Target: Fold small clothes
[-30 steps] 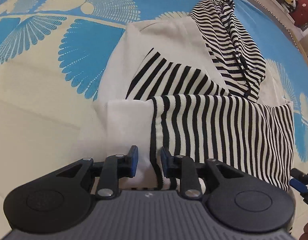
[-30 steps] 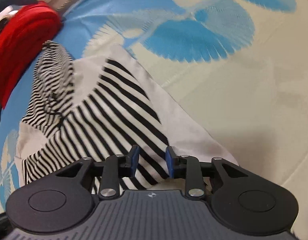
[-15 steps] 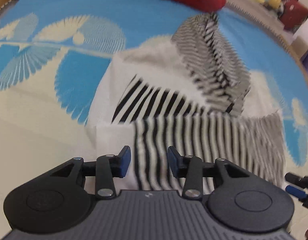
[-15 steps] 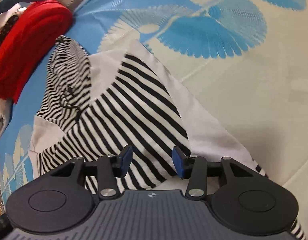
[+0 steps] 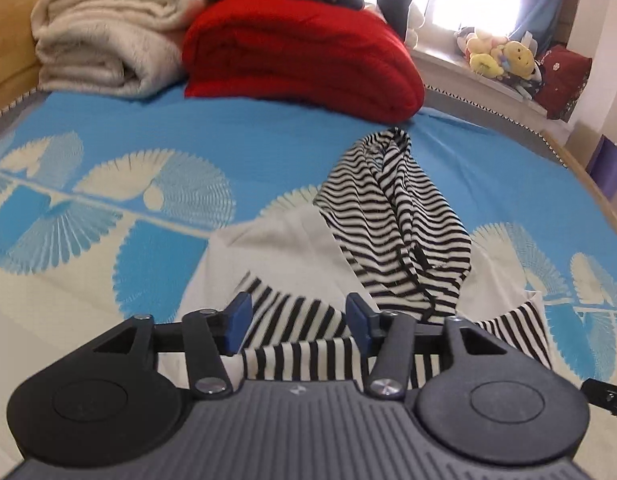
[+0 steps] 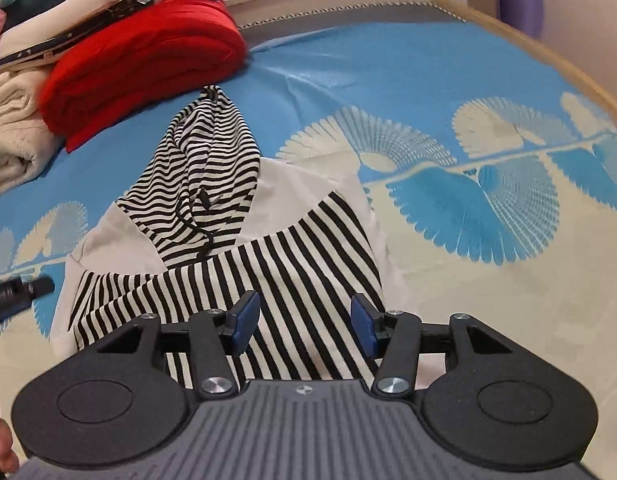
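A small white hooded top with black-and-white striped hood and sleeves (image 5: 388, 224) lies on the blue and cream bedspread (image 5: 188, 132). Both striped sleeves are folded across its front. It also shows in the right wrist view (image 6: 308, 248). My left gripper (image 5: 295, 320) is open and empty, held just above the near hem on the left side. My right gripper (image 6: 304, 320) is open and empty above the striped sleeve on the right side. Neither gripper holds cloth.
A folded red blanket (image 5: 300, 48) and a rolled cream blanket (image 5: 104, 40) sit at the far end of the bed, close behind the hood. Soft toys (image 5: 500, 56) line the window sill. The bed's wooden edge (image 6: 548, 52) runs along the right.
Both grippers have opened wider and let go of the garment's lower edge. Both have lifted and tilted up, so the far end of the bed has come into view.
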Motion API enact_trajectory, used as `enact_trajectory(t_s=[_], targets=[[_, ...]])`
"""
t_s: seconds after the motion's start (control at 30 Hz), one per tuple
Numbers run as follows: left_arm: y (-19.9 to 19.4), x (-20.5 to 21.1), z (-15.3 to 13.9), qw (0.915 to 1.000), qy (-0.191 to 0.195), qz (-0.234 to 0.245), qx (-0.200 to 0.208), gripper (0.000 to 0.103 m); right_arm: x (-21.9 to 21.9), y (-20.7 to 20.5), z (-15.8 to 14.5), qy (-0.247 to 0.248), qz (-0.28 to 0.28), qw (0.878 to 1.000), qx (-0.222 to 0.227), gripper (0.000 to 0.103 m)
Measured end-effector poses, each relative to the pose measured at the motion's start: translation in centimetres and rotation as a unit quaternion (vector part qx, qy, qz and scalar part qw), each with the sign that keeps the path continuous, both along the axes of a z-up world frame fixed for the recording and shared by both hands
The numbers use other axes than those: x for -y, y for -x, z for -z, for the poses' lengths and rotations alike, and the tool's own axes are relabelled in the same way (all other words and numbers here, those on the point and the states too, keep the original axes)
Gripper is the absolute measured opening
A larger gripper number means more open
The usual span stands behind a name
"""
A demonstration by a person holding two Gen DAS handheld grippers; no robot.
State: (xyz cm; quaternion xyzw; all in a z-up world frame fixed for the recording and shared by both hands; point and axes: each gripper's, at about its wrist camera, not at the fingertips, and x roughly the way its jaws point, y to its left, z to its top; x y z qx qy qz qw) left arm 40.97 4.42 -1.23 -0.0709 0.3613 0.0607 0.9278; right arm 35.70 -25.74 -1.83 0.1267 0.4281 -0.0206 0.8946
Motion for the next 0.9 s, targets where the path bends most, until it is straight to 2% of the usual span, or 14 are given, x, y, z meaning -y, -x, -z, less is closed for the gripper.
enact_trajectory(t_s=[0.1,0.2,0.3,0.43,0.53,0.6,0.67,0.77,0.9], targets=[[-0.1,0.0,-0.2,0.9998,-0.017,0.003,0.008,0.061,0.1,-0.1,-0.2,-0.004,-0.003,1.0,0.0,0.055],[-0.3,-0.4,-0.3,0.9994,-0.019,0.027,0.001,0.061,0.6,-0.4,-0.1,-0.012,0.003,1.0,-0.003,0.056],[-0.6,-0.8,-0.8,0.9986,-0.038,0.038,0.003,0.061,1.2,-0.5,0.1,-0.017,0.006,1.0,-0.009,0.057],[-2.8,-1.6,-1.1,0.9987,-0.034,0.038,-0.007,0.06,2.2,-0.8,0.7,-0.001,0.002,1.0,-0.026,0.059],[-6.3,-1.2,-1.2,0.9976,-0.045,0.052,-0.014,0.058,2.9,-1.0,1.4,0.016,0.0,0.999,-0.039,0.059],[-9.3,-0.9,-1.1,0.9967,-0.047,0.064,-0.016,0.048,3.4,-1.1,1.8,0.024,0.003,0.999,-0.044,0.059],[-12.9,-0.2,-0.7,0.9941,-0.064,0.085,-0.021,0.021,3.8,-1.3,2.2,0.043,0.005,0.998,-0.051,0.059],[-18.6,1.1,0.4,0.9904,-0.077,0.113,-0.02,0.017,4.2,-1.5,3.0,0.077,0.009,0.995,-0.063,0.059],[-25.8,2.6,2.2,0.9895,-0.065,0.129,-0.012,0.017,4.0,-1.7,3.7,0.079,0.0,0.994,-0.071,0.059]])
